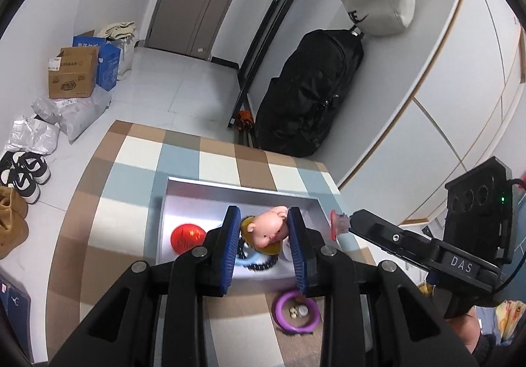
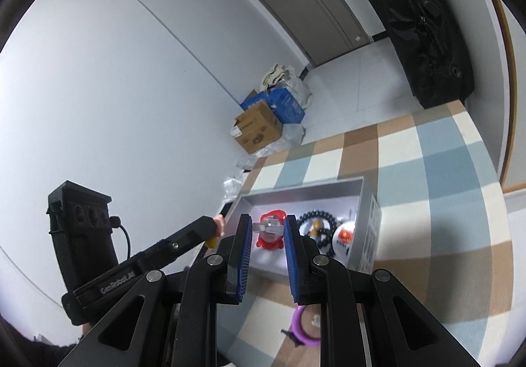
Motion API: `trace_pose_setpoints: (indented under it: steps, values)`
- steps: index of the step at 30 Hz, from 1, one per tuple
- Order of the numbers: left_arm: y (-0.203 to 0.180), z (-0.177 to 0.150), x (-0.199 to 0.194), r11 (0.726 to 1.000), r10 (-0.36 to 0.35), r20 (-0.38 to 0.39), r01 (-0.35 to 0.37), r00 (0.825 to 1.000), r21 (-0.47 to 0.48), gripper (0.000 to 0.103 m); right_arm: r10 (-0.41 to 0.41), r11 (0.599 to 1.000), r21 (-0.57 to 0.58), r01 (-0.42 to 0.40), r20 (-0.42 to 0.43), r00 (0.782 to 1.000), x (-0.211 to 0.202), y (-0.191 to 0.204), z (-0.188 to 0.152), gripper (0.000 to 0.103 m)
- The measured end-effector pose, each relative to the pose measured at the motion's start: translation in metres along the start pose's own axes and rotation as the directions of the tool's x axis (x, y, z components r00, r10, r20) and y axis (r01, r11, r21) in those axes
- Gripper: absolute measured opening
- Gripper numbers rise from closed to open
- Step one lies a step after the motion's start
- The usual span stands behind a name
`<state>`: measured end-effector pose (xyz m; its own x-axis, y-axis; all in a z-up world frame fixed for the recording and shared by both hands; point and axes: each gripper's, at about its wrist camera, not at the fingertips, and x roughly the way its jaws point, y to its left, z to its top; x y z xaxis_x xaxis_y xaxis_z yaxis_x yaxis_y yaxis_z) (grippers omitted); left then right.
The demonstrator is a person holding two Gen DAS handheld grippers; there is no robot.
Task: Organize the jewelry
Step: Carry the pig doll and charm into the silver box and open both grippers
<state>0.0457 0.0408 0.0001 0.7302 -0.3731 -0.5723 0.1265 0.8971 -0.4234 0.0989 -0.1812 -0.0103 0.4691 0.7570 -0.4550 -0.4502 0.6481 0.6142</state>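
Note:
A silver box (image 1: 184, 191) stands on the checked tablecloth. My left gripper (image 1: 263, 229) is shut on a pink doll-head charm with a yellow base (image 1: 268, 232) and holds it above the box. Below it lie a black bead bracelet (image 1: 259, 266), a light blue ring (image 1: 246, 260) and a red round piece (image 1: 187, 235). My right gripper (image 2: 268, 227) is shut on a small clear clip (image 2: 271, 227) over the box (image 2: 296, 193), above a red figure (image 2: 271, 240). A bead bracelet (image 2: 320, 225) lies to its right. A purple ring (image 1: 294, 311) lies on the cloth in front of the box.
The cloth table (image 1: 138, 150) ends near a black bag (image 1: 309, 94) and white cabinets (image 1: 460, 78). Cardboard boxes (image 1: 74, 76), parcels and shoes (image 1: 26, 174) lie on the floor to the left. A white round piece (image 2: 343, 235) sits in the box's right corner.

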Motion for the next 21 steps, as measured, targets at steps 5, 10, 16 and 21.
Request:
trace_pose_setpoints:
  steps: [5, 10, 16, 21]
  values:
    - [0.006, 0.007, 0.016, 1.000, 0.025, -0.031, -0.025, 0.999, -0.018, 0.024, -0.012, 1.000, 0.018, 0.012, -0.012, 1.000, 0.010, -0.005, 0.009, 0.019]
    - [0.006, 0.009, 0.029, 0.999, 0.031, -0.065, -0.033, 0.997, -0.025, 0.024, -0.037, 0.999, 0.032, 0.038, -0.033, 0.999, 0.021, -0.012, 0.017, 0.019]
    - [0.005, 0.011, 0.039, 0.998, 0.045, -0.097, -0.048, 0.994, -0.031, 0.024, -0.055, 0.996, 0.068, 0.058, -0.049, 0.997, 0.029, -0.025, 0.025, 0.019]
    - [0.002, 0.011, 0.047, 0.998, 0.048, -0.120, -0.051, 0.992, -0.024, 0.024, -0.066, 0.992, 0.104, 0.073, -0.069, 0.995, 0.034, -0.035, 0.028, 0.019]
